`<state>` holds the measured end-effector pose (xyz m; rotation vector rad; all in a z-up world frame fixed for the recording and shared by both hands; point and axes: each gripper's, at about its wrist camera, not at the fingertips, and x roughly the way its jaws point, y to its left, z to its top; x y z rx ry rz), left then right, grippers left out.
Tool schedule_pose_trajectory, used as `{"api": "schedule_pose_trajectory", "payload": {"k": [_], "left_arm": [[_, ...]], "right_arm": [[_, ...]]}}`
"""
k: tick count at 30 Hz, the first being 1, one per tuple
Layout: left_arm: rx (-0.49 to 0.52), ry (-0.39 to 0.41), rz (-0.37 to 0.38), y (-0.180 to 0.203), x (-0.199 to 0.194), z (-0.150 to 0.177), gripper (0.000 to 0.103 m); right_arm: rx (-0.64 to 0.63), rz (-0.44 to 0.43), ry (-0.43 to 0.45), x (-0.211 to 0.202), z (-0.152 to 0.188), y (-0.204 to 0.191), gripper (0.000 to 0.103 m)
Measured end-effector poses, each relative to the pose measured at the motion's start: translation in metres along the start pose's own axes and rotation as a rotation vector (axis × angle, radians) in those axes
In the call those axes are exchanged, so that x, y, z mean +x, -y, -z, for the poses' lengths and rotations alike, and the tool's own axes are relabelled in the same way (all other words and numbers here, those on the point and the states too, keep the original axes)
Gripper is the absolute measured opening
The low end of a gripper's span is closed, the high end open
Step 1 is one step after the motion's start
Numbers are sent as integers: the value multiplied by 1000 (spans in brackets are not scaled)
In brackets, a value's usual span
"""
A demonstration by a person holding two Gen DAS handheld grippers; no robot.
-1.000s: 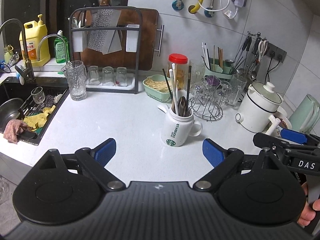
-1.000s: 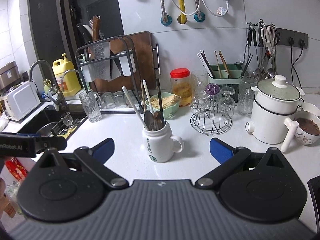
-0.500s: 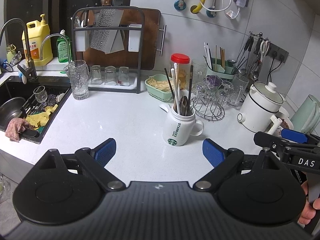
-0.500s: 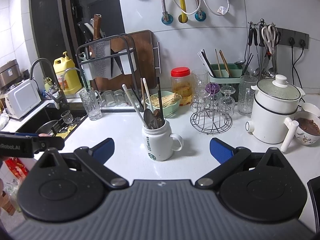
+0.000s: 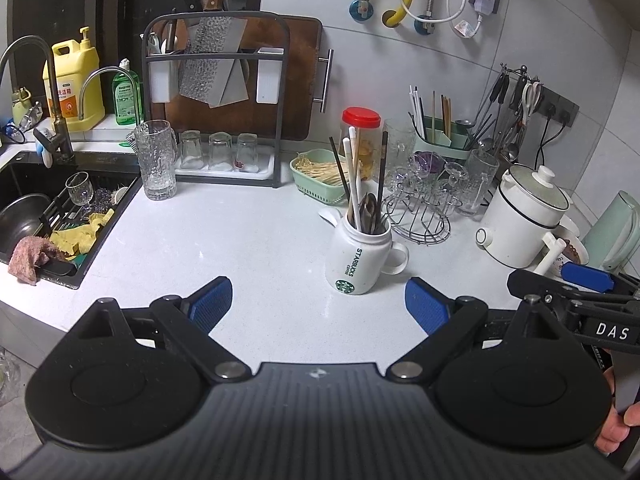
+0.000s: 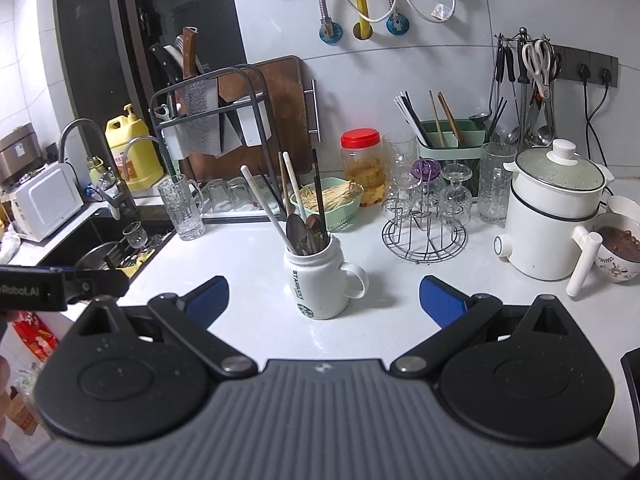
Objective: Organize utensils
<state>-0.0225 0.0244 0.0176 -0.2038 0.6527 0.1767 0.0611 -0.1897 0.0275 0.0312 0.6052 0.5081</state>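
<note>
In the left wrist view, the left gripper (image 5: 318, 304) hangs above the white counter (image 5: 224, 240) with its blue-padded fingers (image 5: 210, 304) spread wide and nothing between them. Just ahead of the gap, slightly right, stands the white mug (image 5: 357, 258), handle to the right, crammed with chopsticks and spoons (image 5: 366, 200) that lean at various angles. A white spoon (image 5: 331, 216) lies on the counter touching the mug's far left side. Behind it sit a green basket (image 5: 318, 178) and a red-lidded jar (image 5: 361, 140); a wire glass rack (image 5: 422, 216) stands to the mug's right, and the sink (image 5: 44, 216) is at far left. At the right edge the right gripper (image 5: 584, 280) shows in part, a hand (image 5: 616, 428) under it. In the right wrist view, the right gripper (image 6: 324, 302) also has its fingers (image 6: 442, 300) wide apart and empty, the mug (image 6: 322, 280) standing upright between and just beyond them. The green utensil holder (image 6: 448, 140) is against the back wall, well apart from the mug, and a white cooking pot (image 6: 554, 216) sits at right
</note>
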Motion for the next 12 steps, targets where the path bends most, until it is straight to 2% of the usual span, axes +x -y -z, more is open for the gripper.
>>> {"api": "schedule_pose_trajectory", "payload": {"k": [12], "left_arm": [[-7, 8, -1, -1, -1, -2, 95]], "right_arm": [[14, -8, -1, 4, -2, 1, 103]]}}
